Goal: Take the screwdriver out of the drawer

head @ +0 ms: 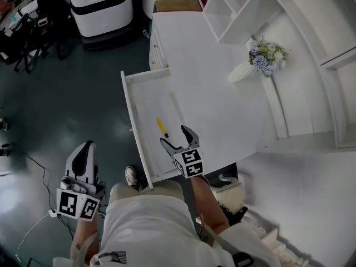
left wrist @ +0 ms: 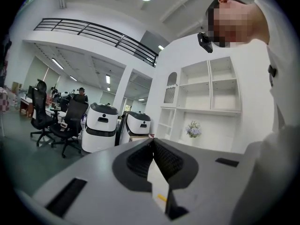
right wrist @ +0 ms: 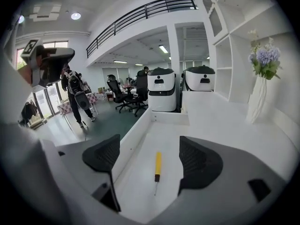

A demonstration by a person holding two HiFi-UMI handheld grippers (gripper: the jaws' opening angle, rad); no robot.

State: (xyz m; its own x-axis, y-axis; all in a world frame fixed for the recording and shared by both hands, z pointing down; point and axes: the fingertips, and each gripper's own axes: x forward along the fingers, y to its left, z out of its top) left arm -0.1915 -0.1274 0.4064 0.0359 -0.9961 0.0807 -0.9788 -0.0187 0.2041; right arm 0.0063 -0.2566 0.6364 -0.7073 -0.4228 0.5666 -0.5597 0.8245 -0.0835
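Note:
A yellow-handled screwdriver [head: 161, 127] [right wrist: 158, 166] lies flat on the floor of the open white drawer [head: 131, 110], its metal tip toward me. My right gripper [head: 181, 139] [right wrist: 152, 161] hovers open just above the drawer's near end, jaws spread either side of the screwdriver's line, touching nothing. My left gripper [head: 83, 159] [left wrist: 153, 154] hangs low at my left side over the grey floor, away from the drawer, its jaws shut together with nothing between them.
The drawer juts from a white desk [head: 211, 93] with a vase of flowers [head: 266, 57] and shelves [head: 245, 10] behind. Two white robot units [head: 103, 4] stand beyond the desk. Office chairs [left wrist: 51, 121] and a person [right wrist: 75, 97] are farther off.

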